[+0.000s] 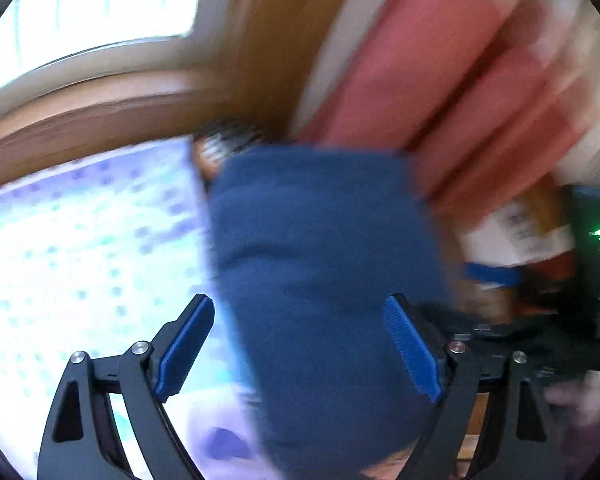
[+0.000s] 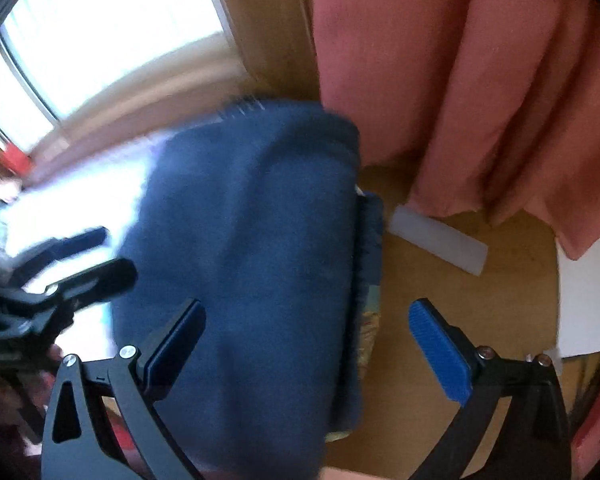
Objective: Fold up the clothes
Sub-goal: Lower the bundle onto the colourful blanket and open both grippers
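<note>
The blue folded garment (image 1: 324,264) lies on the pale patterned bed sheet (image 1: 80,248), along the sheet's edge next to the wooden floor (image 2: 440,320), long axis running away from both cameras. The left gripper (image 1: 300,348) hangs released straddling its near end; the right gripper (image 2: 308,356), also released, spans its floor-side edge. Neither is touching cloth, and both seem equally near.

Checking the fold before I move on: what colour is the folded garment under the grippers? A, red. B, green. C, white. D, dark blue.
D: the folded garment is dark blue in both wrist views, lying below the open left gripper and right gripper.
</note>
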Demonstrator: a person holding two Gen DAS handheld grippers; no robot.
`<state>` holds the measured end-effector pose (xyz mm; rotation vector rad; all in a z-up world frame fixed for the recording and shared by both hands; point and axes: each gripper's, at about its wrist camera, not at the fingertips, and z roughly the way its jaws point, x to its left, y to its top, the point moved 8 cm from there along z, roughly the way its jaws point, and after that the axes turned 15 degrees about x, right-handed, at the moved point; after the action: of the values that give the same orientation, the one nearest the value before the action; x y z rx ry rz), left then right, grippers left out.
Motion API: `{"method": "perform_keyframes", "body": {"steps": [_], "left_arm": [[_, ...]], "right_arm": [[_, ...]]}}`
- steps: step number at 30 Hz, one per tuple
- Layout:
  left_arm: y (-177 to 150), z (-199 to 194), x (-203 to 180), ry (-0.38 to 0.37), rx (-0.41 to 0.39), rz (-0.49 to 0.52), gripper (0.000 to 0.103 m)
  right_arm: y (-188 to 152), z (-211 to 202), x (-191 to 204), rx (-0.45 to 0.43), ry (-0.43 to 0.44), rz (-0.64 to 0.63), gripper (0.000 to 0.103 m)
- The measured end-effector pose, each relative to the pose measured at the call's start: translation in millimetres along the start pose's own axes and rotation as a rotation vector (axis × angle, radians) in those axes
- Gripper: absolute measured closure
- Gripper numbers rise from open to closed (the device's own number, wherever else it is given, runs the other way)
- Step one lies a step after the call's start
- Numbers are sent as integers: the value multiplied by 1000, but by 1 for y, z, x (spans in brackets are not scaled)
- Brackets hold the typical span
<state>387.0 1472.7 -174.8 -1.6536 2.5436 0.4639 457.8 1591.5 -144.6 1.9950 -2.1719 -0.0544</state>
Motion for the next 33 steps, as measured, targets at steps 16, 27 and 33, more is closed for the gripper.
{"method": "perform_keyframes", "body": {"steps": [16, 27, 33], "left_arm": [[72, -33, 11, -23, -123, -13, 0], [84, 1, 43, -6, -73, -138, 0], [65, -37, 37, -51, -130, -114, 0]], "right_arm": [[66, -38, -26, -149, -95, 112, 0], [76, 3, -62, -111, -169, 184, 0], [46, -40, -31, -142, -42, 140, 0]]}}
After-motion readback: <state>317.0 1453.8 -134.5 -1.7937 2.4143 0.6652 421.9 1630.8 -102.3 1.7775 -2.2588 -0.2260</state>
